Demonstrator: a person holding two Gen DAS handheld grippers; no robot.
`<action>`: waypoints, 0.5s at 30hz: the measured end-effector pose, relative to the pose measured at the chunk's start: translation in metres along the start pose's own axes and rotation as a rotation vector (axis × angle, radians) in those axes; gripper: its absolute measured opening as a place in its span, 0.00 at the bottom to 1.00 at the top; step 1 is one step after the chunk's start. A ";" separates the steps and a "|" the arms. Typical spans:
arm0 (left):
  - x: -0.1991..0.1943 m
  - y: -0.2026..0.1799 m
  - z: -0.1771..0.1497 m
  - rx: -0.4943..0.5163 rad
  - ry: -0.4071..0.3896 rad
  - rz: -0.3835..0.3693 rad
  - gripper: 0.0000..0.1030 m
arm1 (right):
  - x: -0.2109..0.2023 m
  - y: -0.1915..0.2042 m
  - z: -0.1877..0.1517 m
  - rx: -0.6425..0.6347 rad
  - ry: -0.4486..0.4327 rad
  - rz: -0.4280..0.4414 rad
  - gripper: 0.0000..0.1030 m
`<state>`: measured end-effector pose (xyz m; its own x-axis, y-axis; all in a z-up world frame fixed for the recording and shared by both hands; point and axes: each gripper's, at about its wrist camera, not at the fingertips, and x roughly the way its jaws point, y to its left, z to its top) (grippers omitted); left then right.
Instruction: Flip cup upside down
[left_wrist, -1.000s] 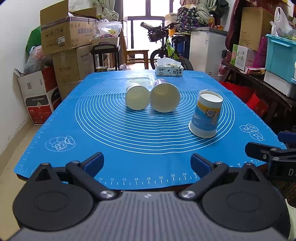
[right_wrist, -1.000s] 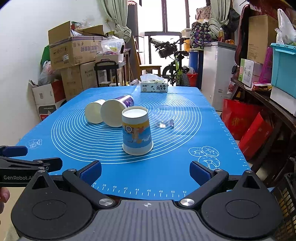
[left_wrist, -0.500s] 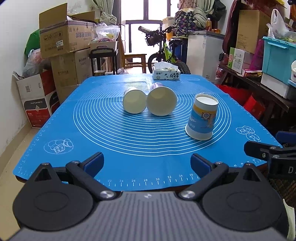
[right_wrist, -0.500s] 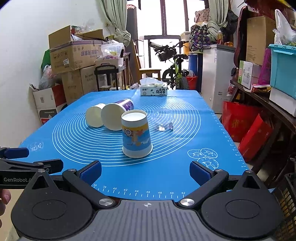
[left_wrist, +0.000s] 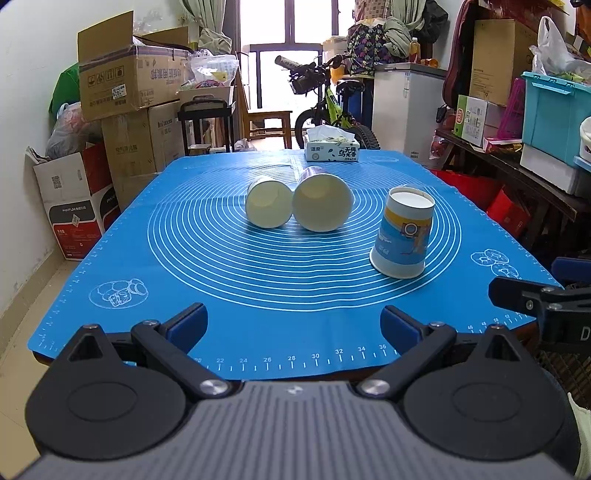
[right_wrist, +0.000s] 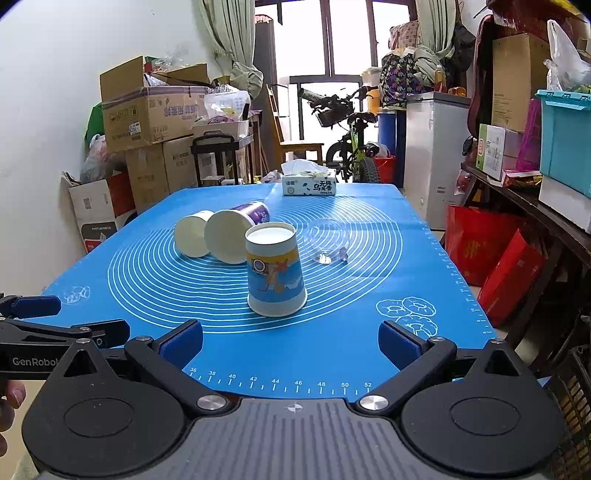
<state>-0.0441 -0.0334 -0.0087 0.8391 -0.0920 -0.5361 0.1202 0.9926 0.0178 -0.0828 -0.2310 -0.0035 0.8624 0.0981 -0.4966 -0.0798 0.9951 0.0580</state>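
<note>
Both tools sit back at the near edge of the surface — our left tool spreads its blue pads wide with nothing between them, and our right tool is spread just as wide and equally empty. We see the printed paper cup standing upside down on the blue mat, rim down and white base up, at about 12 o'clock from the right tool and roughly 1 o'clock from the left. Two more cups lie on their sides touching each other — a small white cup and a purple-printed cup — at 11 o'clock beyond the printed one. We find a clear plastic lid just at its 1 o'clock. A tissue box rests at the far edge.
</note>
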 end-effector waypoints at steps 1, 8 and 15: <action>0.000 0.000 0.000 0.002 0.002 0.000 0.96 | 0.000 0.000 0.000 0.001 0.001 0.001 1.00; 0.000 0.001 0.000 0.003 0.003 0.003 0.96 | 0.000 -0.001 0.000 0.001 0.000 0.002 1.00; 0.000 0.001 0.000 0.003 0.003 0.004 0.96 | 0.000 0.000 -0.001 0.002 0.001 0.001 1.00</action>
<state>-0.0438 -0.0319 -0.0092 0.8381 -0.0878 -0.5384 0.1182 0.9927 0.0222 -0.0829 -0.2314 -0.0041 0.8618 0.0992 -0.4975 -0.0800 0.9950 0.0600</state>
